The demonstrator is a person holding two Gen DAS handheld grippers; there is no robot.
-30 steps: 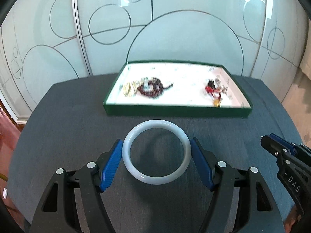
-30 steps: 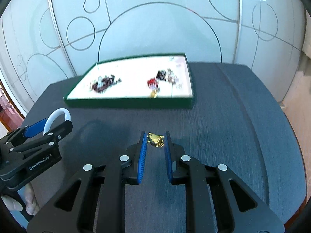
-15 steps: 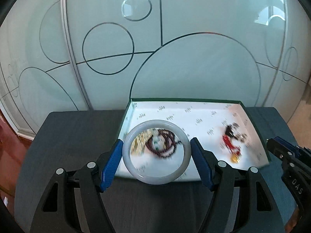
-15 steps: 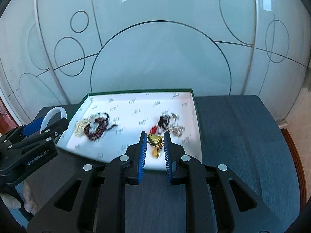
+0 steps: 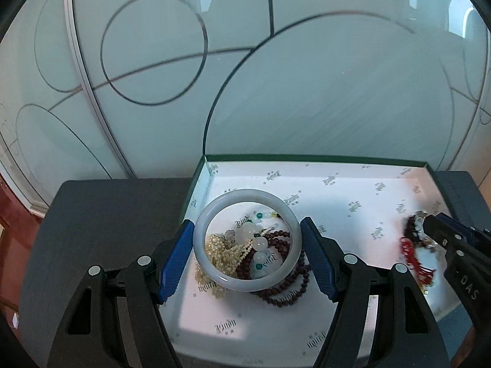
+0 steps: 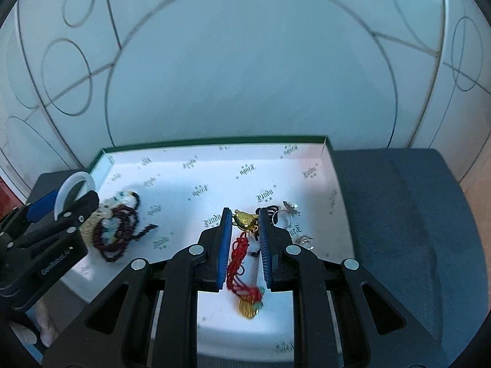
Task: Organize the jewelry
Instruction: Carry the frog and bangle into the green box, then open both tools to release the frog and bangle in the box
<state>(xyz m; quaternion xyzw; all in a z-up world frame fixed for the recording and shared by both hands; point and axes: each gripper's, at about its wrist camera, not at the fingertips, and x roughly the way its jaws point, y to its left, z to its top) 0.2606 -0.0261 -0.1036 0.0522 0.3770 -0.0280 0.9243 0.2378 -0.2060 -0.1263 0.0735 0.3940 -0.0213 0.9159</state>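
Observation:
My left gripper [image 5: 247,242] is shut on a pale white jade bangle [image 5: 201,242] and holds it over the left part of the green-edged white tray [image 5: 307,157]. Under it lie a pearl strand [image 5: 221,254], dark red beads [image 5: 291,288] and white-and-green beads [image 5: 256,239]. My right gripper [image 6: 245,219] is shut on a small gold charm [image 6: 245,219] over the tray's right part [image 6: 214,142]. Below it lie a red cord with a gold pendant [image 6: 242,279] and silver rings [image 6: 287,213]. The left gripper with the bangle shows in the right wrist view [image 6: 64,205].
The tray sits on a dark grey table [image 6: 399,214] whose bare top runs right of the tray and left of it [image 5: 107,214]. A frosted glass wall with circle lines [image 5: 245,76] stands right behind the table. The right gripper's body [image 5: 454,245] shows at the left wrist view's right edge.
Both grippers have moved forward from over the bare table to over the tray, each still holding its piece. The bangle now hangs over the bead pile, the gold charm over the red cord.

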